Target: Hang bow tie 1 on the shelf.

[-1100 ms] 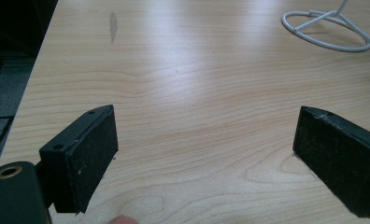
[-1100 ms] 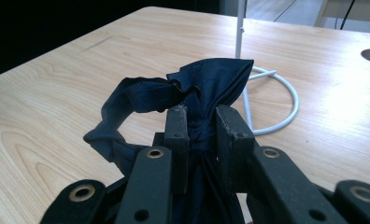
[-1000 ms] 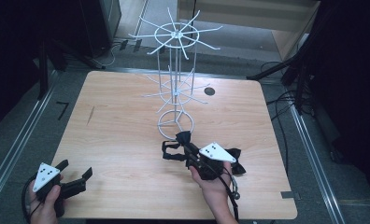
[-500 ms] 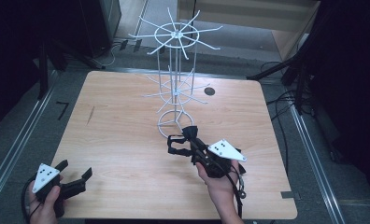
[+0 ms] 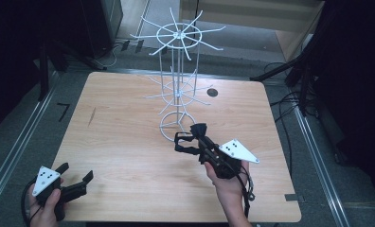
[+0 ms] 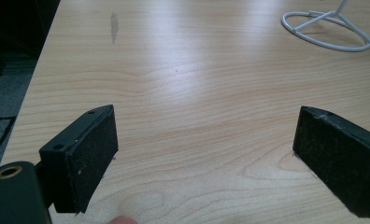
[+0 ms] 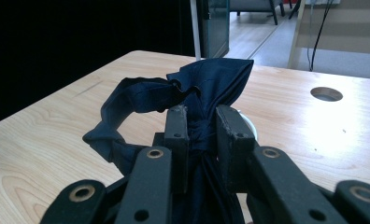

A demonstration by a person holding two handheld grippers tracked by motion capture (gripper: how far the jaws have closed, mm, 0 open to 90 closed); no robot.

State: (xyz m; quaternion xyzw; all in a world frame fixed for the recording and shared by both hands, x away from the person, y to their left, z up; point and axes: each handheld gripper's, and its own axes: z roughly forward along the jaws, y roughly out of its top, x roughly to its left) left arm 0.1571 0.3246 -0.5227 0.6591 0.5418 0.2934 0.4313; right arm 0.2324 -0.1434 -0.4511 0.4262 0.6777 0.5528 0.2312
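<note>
Navy cloth, gathered into a bunch with a loop of strap curling off one side, is pinched between the jaws of the right gripper [image 7: 201,123]; in the right gripper view the navy fabric item [image 7: 192,91] rises above the two clenched jaws, its loop hanging clear of the wooden table [image 7: 43,140] toward the left of that view; what kind of article it is cannot be told from the folds. In the high view the right gripper [image 5: 191,138] is held by a hand [image 5: 230,187] coming in from the bottom edge, its grey three-cornered plate facing up, and the fabric item [image 5: 188,141] sits just beside the ring base of a white wire display rack [image 5: 177,90] that stands upright near the middle of the table [image 5: 119,132]; whether cloth and ring touch cannot be told. A round hole [image 5: 212,92] shows in the tabletop behind the rack, toward the far right.

At the near left corner of the table the left gripper [image 5: 74,175] is held low in the other hand [image 5: 46,208]; in the left gripper view its jaws [image 6: 206,149] stand wide apart with bare wood grain between them, grasping nothing; the rack's ring base [image 6: 328,30] lies well ahead at the upper right of that view; a dark smudge [image 6: 114,21] marks the wood near the far left edge.
</note>
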